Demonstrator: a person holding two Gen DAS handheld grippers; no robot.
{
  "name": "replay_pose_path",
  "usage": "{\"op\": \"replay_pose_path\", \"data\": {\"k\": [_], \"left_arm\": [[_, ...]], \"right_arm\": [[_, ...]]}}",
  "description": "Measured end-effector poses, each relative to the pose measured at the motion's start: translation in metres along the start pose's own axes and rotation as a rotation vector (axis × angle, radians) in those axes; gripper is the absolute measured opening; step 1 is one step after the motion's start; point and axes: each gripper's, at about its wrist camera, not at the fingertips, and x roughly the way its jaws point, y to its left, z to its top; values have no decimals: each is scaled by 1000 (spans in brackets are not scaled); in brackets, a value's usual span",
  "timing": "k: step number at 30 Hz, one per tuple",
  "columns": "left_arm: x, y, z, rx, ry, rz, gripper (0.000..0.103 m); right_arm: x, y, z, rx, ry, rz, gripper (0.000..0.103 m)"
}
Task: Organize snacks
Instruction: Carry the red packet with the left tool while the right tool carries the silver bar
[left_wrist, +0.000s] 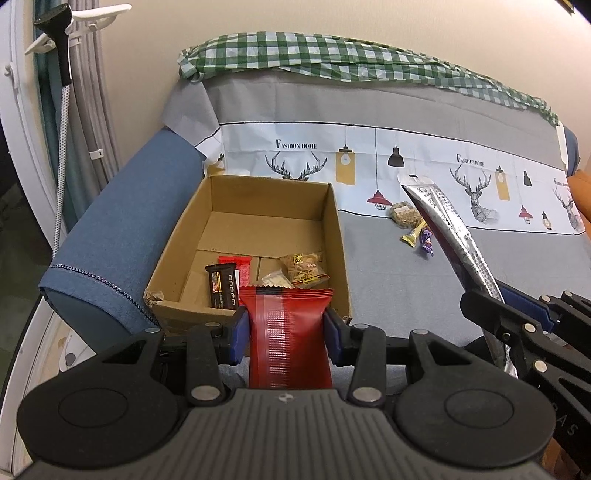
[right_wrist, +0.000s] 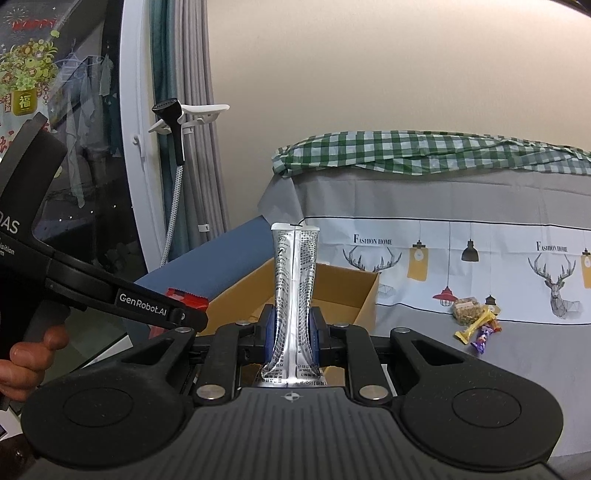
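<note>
My left gripper (left_wrist: 287, 332) is shut on a red snack packet (left_wrist: 290, 332) and holds it over the near edge of an open cardboard box (left_wrist: 334, 229). The box holds a dark chocolate bar (left_wrist: 222, 288), a red packet (left_wrist: 240, 267) and a bag of nuts (left_wrist: 303, 269). My right gripper (right_wrist: 292, 334) is shut on a long silver packet (right_wrist: 294, 280), held upright to the right of the box (right_wrist: 364, 295). The silver packet (left_wrist: 448, 229) and right gripper (left_wrist: 513, 306) also show in the left wrist view. The left gripper (right_wrist: 192, 314) with the red packet (right_wrist: 184, 297) shows in the right wrist view.
The box stands on a sofa covered with a grey deer-print cloth (left_wrist: 406, 266). Loose snacks lie on the cloth right of the box: an oat bar (left_wrist: 404, 212), a yellow candy (left_wrist: 413, 236), a purple candy (left_wrist: 427, 242). A blue armrest (left_wrist: 122, 236) is left of the box.
</note>
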Motion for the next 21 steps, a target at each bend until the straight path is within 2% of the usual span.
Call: {"op": "replay_pose_path", "data": {"k": [21], "left_arm": [[41, 28, 19, -53, 48, 35, 46]], "right_arm": [[40, 1, 2, -15, 85, 0, 19]]}}
